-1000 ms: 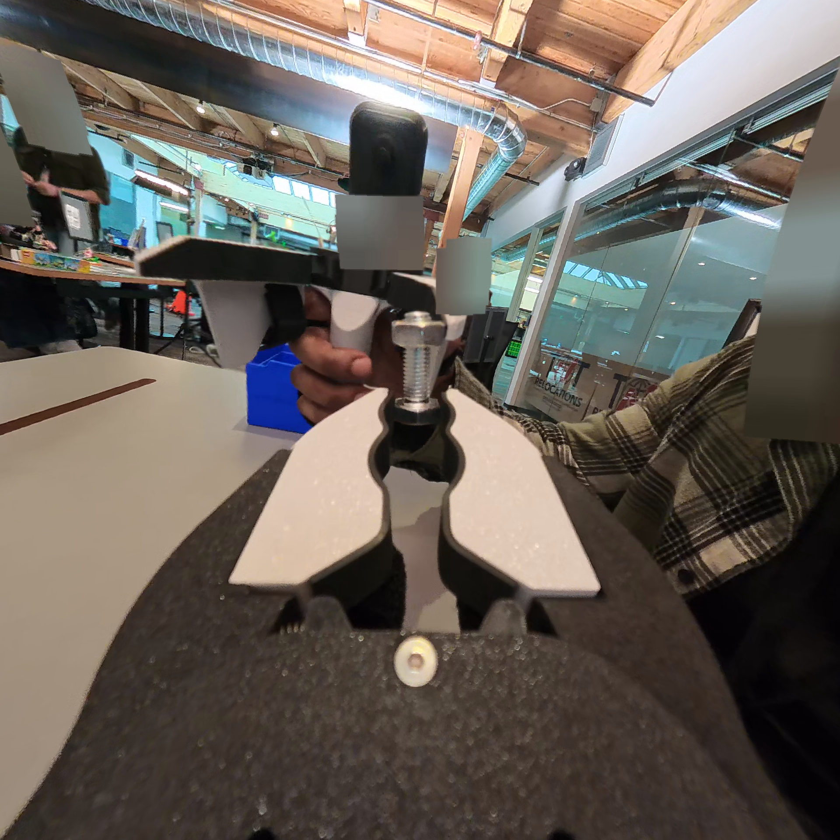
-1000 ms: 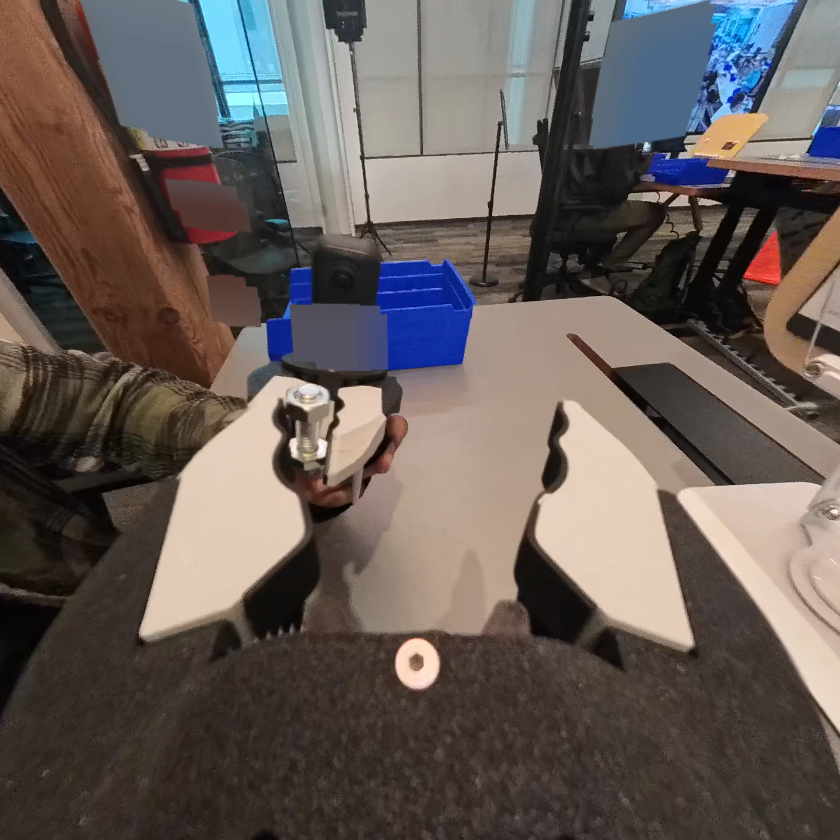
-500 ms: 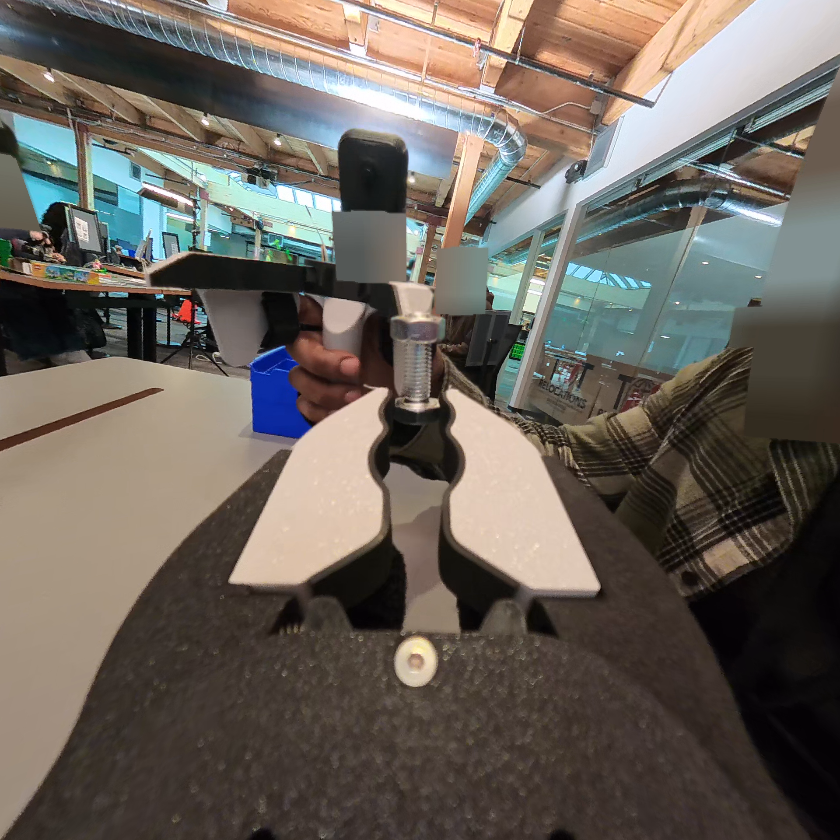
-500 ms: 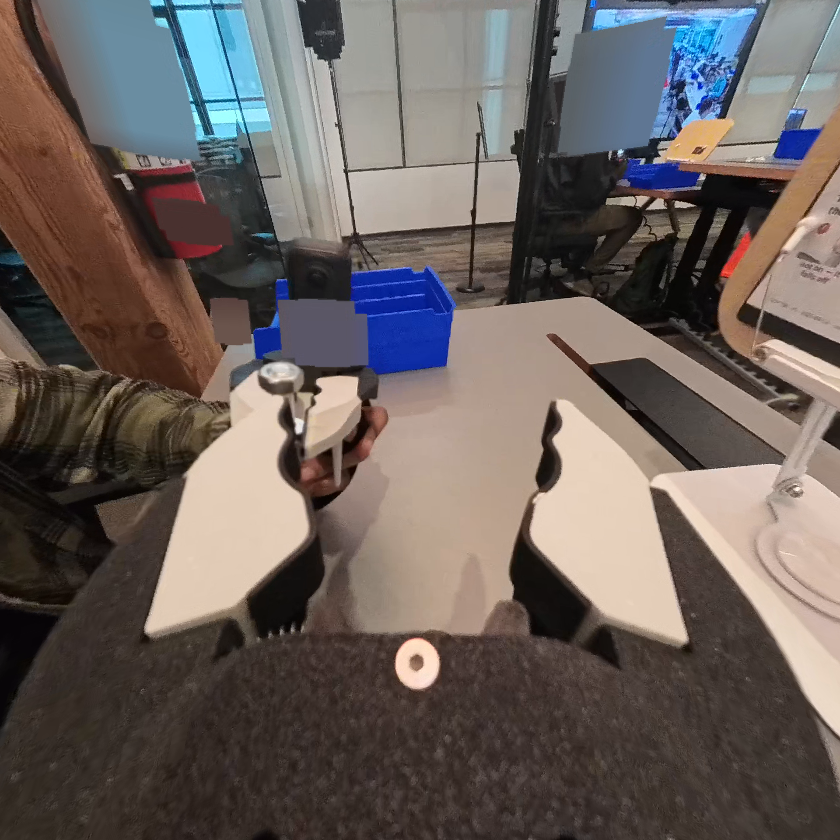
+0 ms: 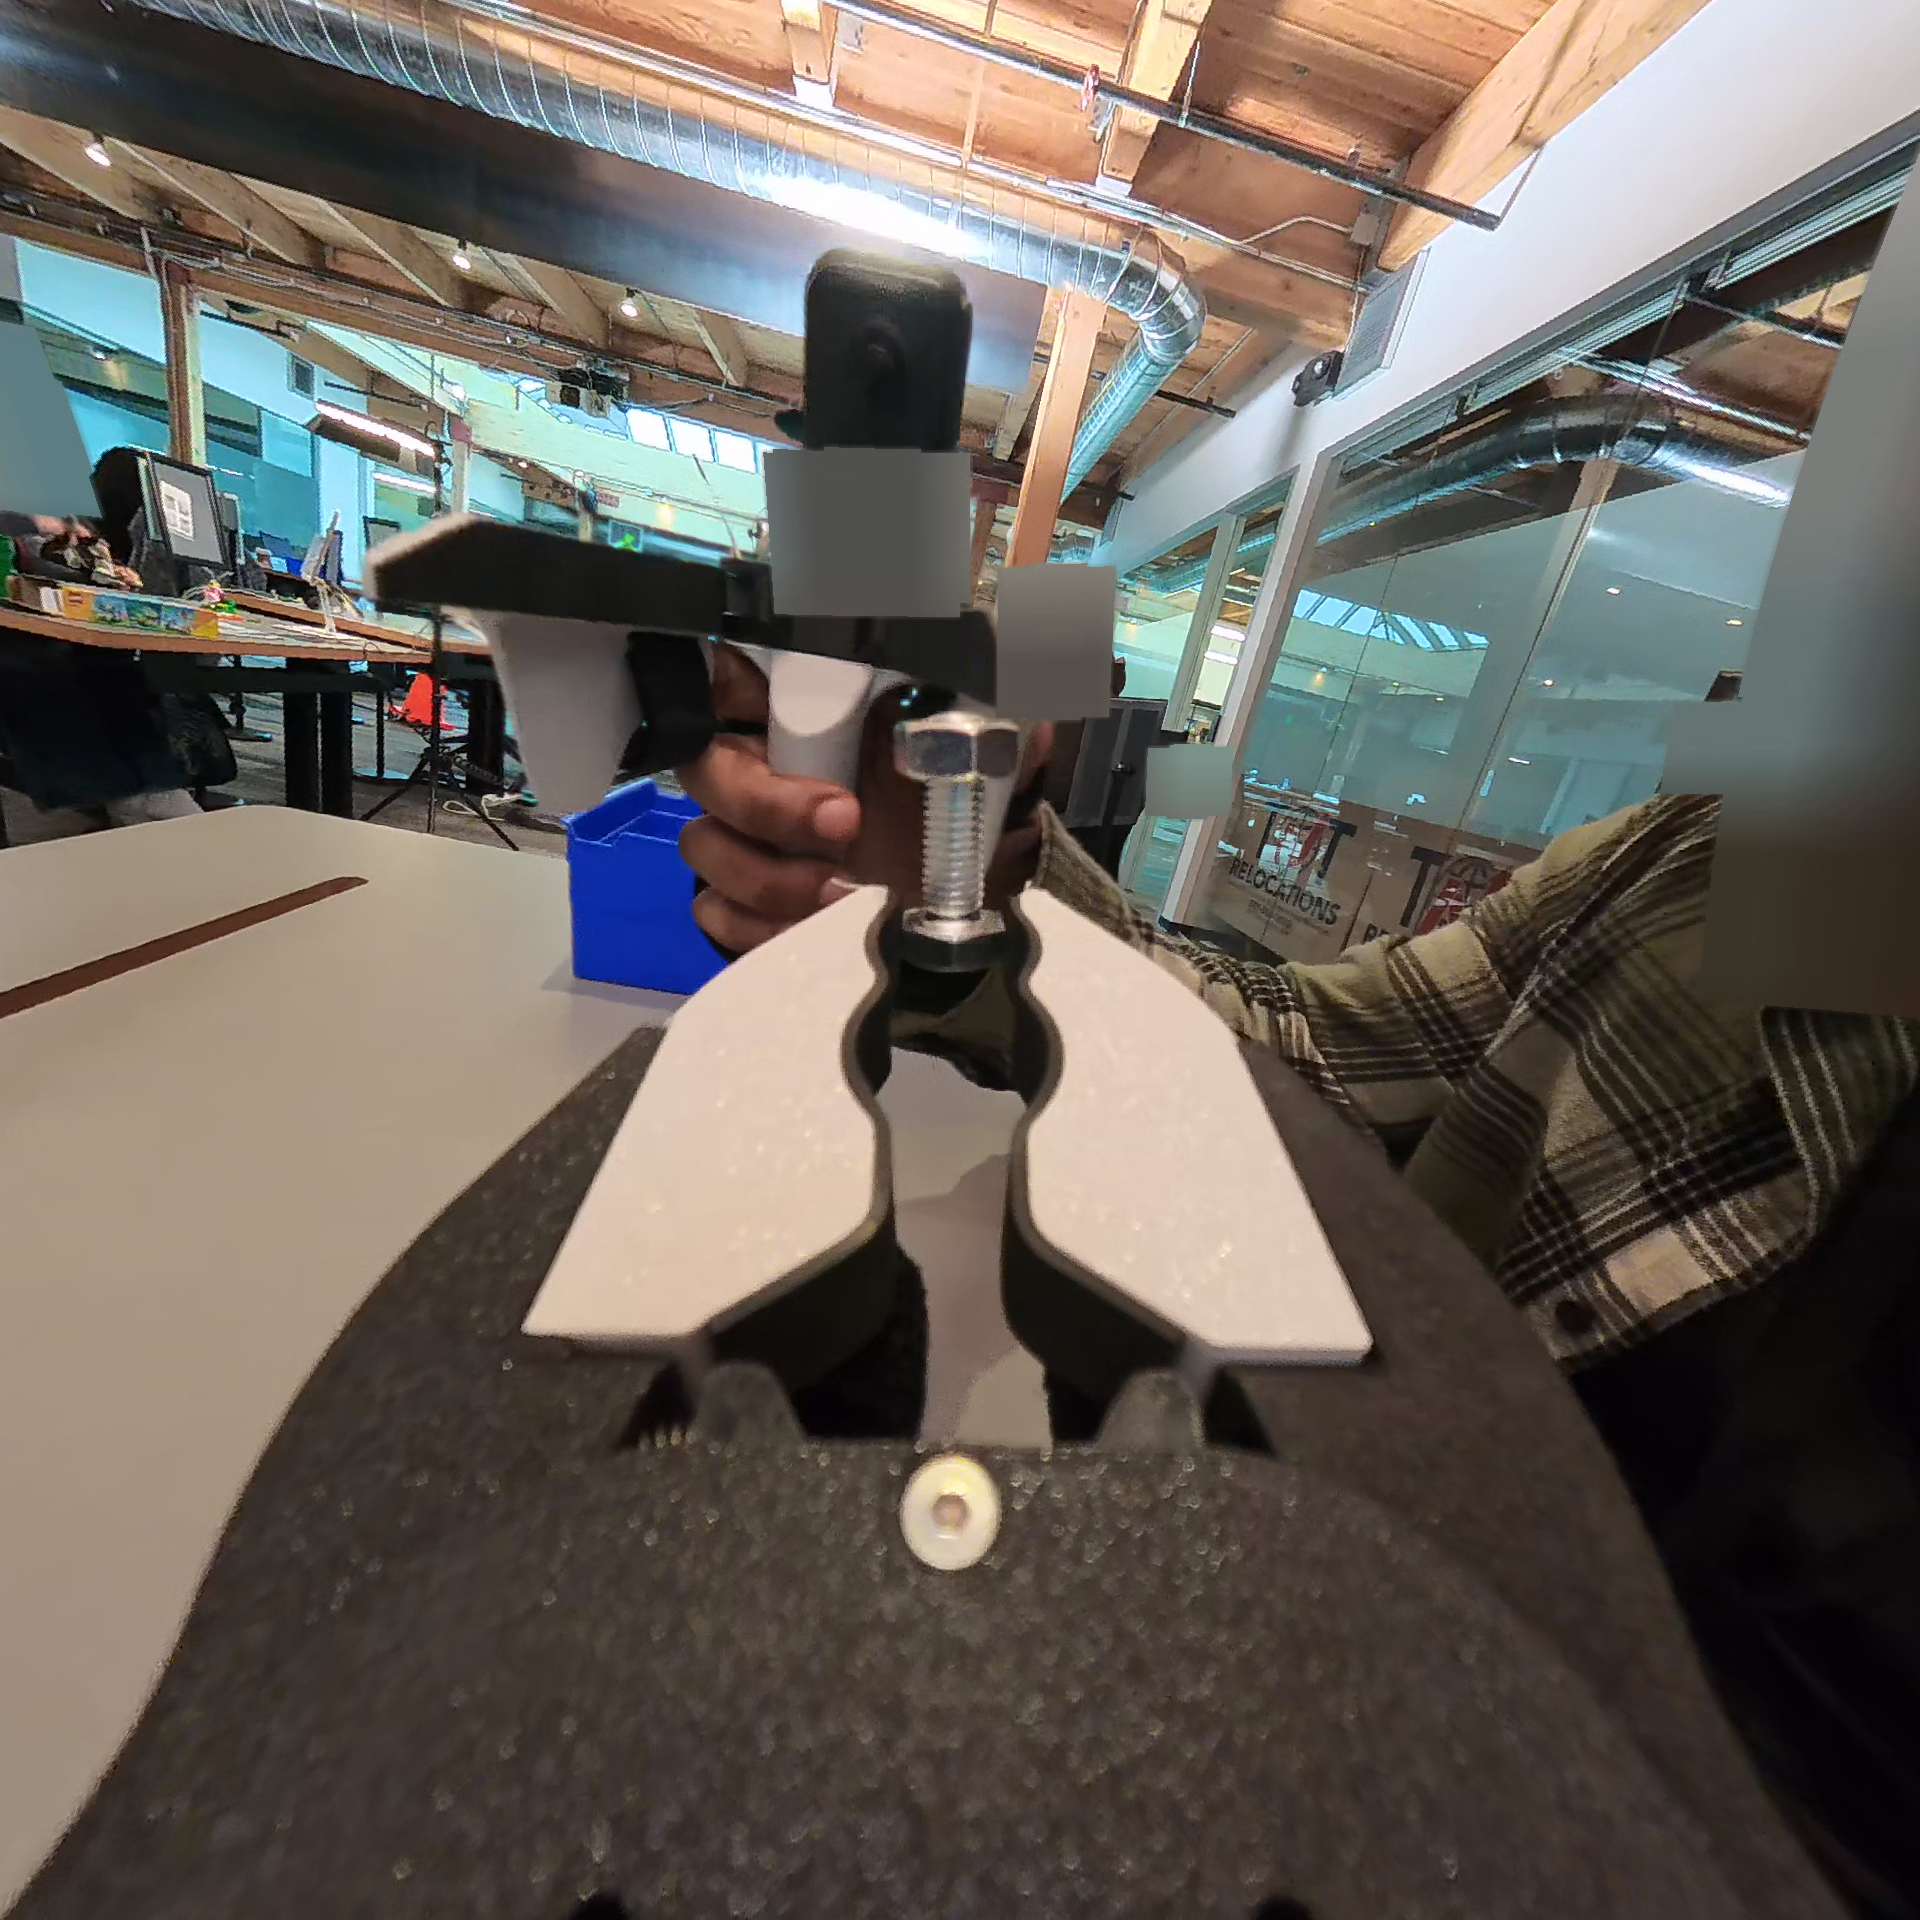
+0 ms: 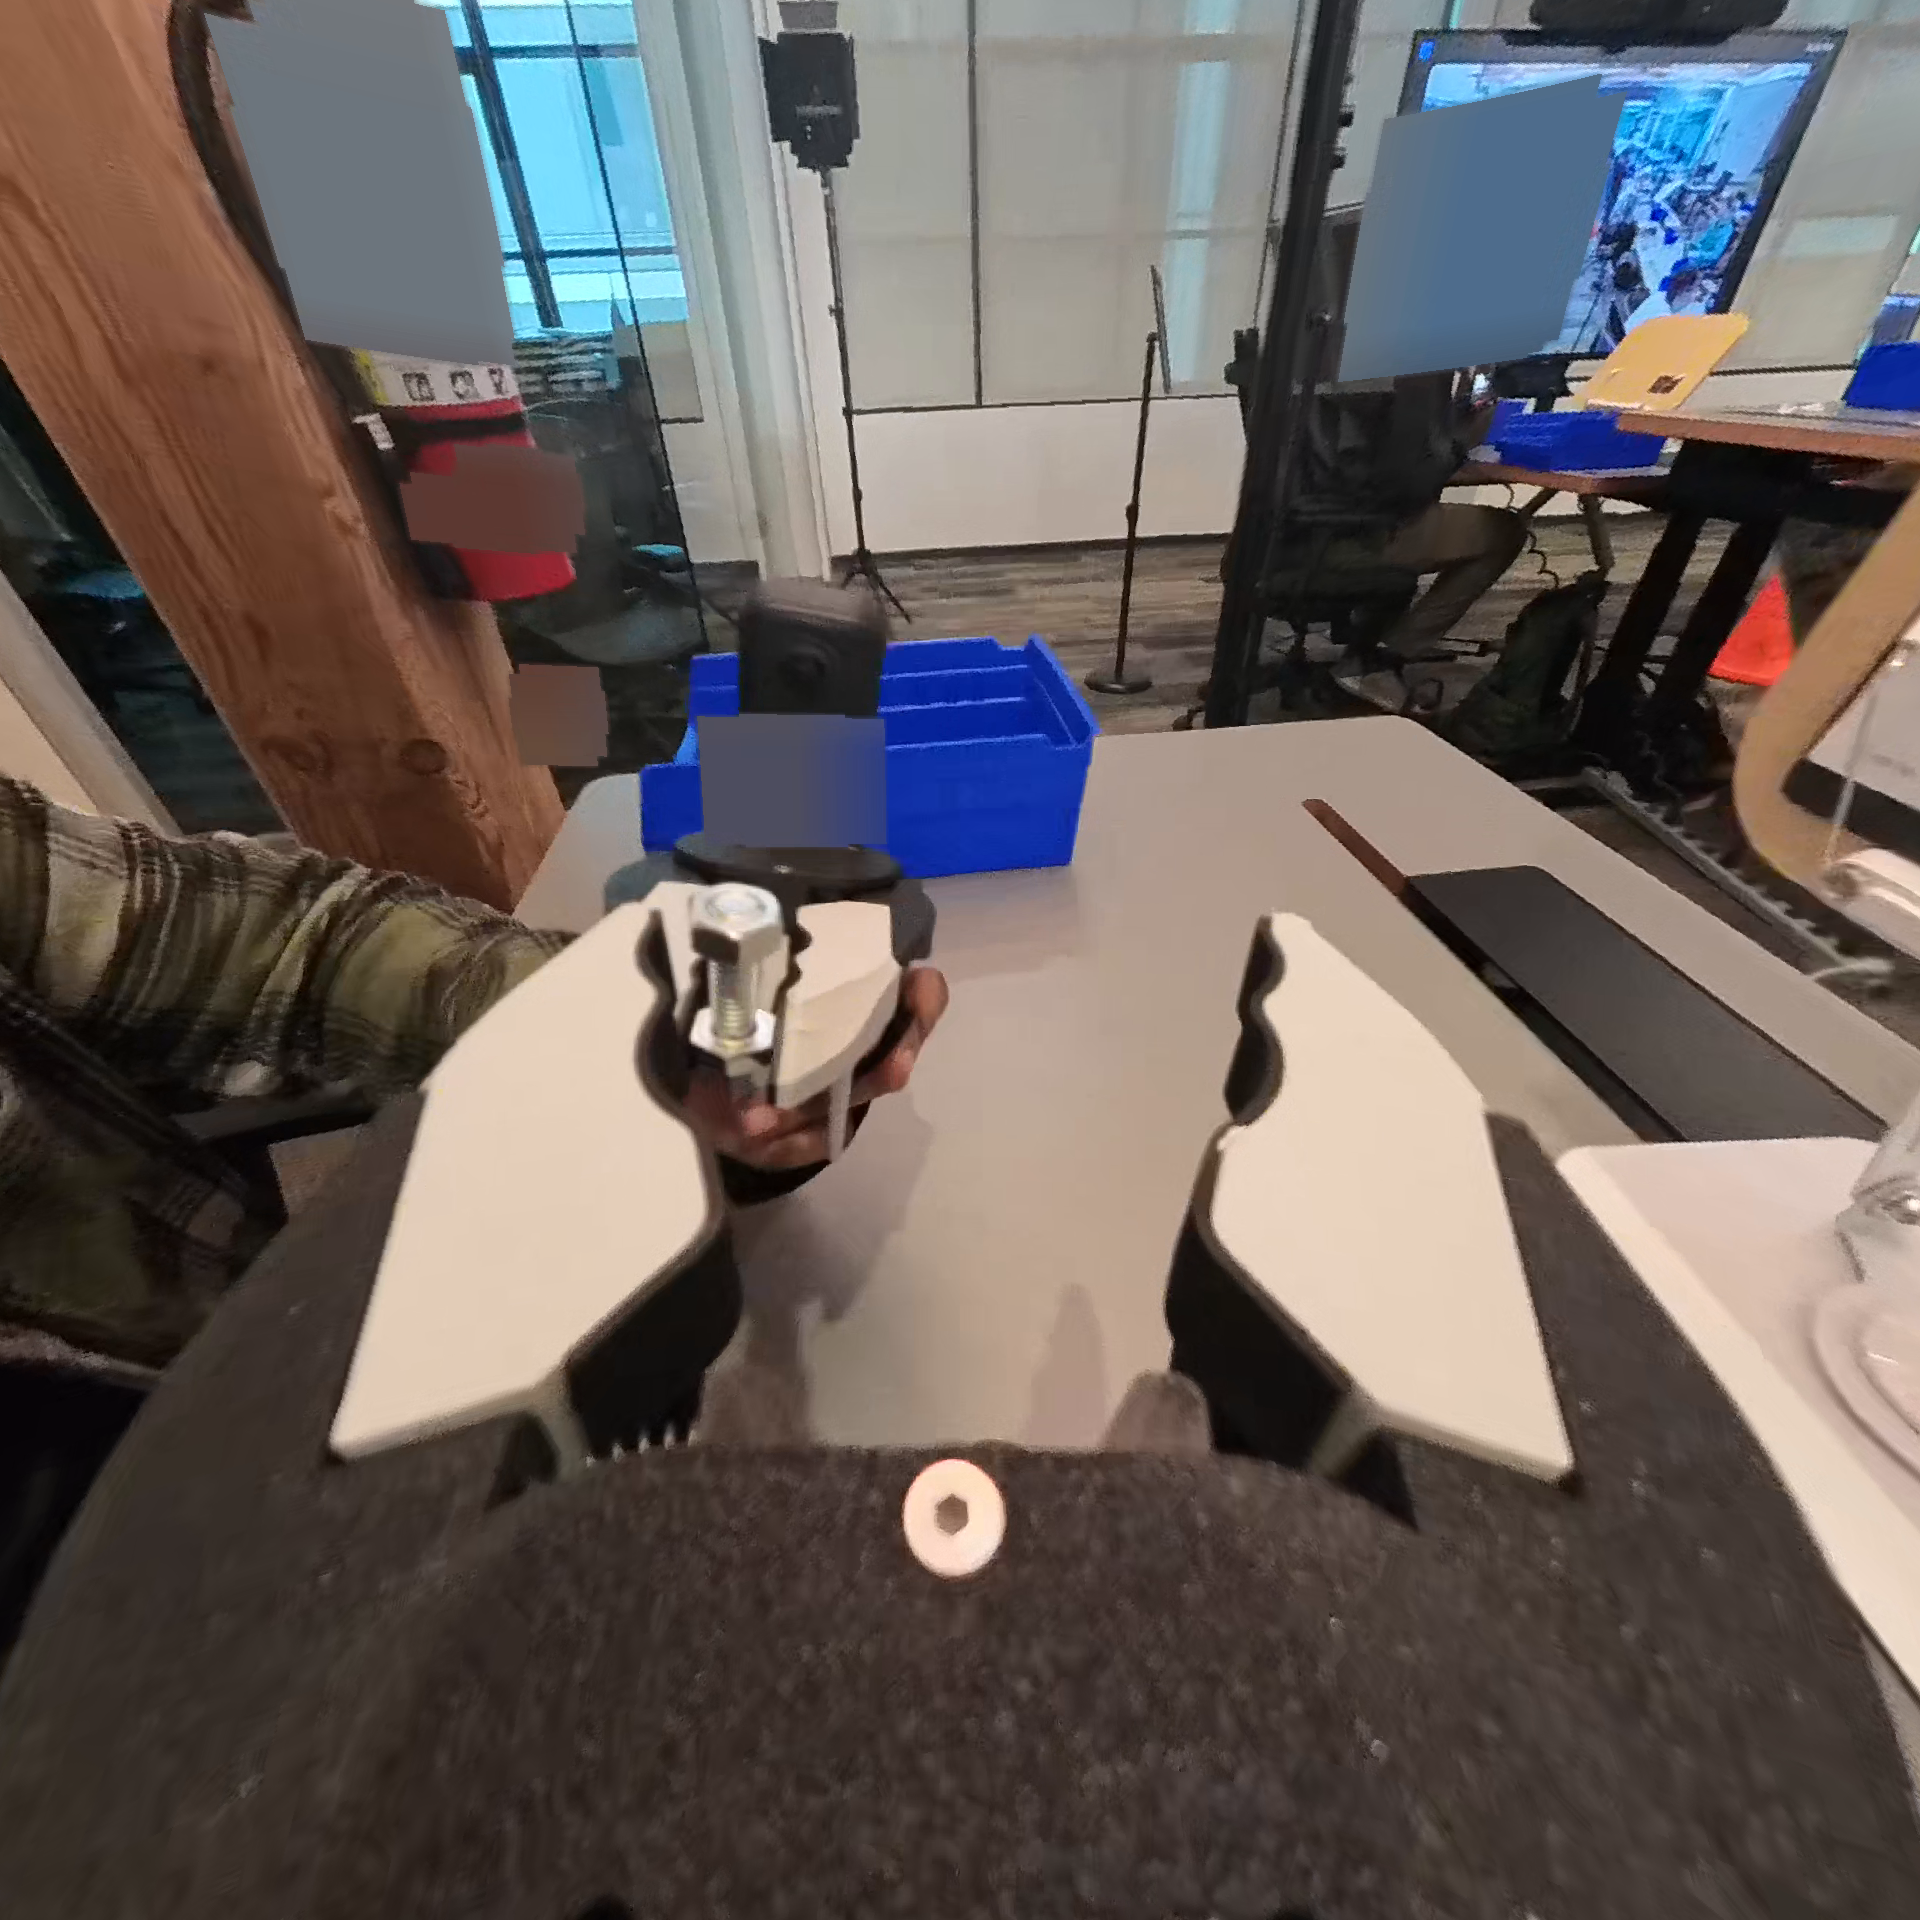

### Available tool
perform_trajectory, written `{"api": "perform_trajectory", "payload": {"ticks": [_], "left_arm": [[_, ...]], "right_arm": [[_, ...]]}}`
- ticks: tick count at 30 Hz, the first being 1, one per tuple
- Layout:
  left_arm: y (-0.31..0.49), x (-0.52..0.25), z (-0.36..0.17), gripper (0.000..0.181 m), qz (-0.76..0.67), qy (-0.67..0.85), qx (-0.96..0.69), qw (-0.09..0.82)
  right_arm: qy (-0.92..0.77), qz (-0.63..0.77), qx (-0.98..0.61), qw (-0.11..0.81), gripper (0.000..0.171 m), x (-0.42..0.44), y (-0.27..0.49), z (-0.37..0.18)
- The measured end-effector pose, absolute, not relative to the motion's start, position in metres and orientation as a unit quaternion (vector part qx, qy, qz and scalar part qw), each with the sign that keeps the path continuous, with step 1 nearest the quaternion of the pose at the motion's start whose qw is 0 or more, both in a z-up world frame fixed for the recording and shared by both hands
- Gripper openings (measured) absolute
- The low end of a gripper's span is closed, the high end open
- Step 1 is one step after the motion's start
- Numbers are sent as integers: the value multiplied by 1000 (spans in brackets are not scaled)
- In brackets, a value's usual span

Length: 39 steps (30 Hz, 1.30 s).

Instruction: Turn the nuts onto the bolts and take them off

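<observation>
A silver bolt (image 5: 954, 831) stands upright, hex head up, with a nut (image 5: 951, 923) at its lower end. My left gripper (image 5: 951, 914) is shut on the nut and holds the bolt above the table. My right gripper (image 6: 956, 997) is open and empty. In the right wrist view the bolt (image 6: 732, 971) stands just inside the tip of its left finger (image 6: 582, 1143), and the right finger (image 6: 1351, 1195) is far off it. In the left wrist view the right gripper (image 5: 686, 717) sits behind and above the bolt head, held by a hand.
A blue bin (image 6: 977, 769) stands at the far end of the grey table (image 6: 1091, 987). A black pad (image 6: 1621, 997) and a white base with a clear stand (image 6: 1714, 1247) lie to the right. A person's plaid sleeve (image 5: 1558, 1039) reaches in from the right.
The right gripper has stayed open and shifted around the bolt: its left fingertip was below the bolt head, and the bolt now stands beside it. The left gripper keeps its hold.
</observation>
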<state>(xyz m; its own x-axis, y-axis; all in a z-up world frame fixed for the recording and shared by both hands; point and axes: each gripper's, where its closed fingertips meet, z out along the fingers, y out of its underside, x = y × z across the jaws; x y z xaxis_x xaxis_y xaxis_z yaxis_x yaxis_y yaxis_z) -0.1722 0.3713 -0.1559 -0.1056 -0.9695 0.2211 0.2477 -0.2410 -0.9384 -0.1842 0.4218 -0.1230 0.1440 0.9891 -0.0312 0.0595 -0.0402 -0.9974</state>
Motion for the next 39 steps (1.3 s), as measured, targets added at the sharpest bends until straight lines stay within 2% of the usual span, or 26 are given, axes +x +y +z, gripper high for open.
{"api": "perform_trajectory", "payload": {"ticks": [39], "left_arm": [[370, -172, -154, 18, -619, 395, -469, 491]], "right_arm": [[-475, 404, -590, 513, 102, -189, 420, -126]]}}
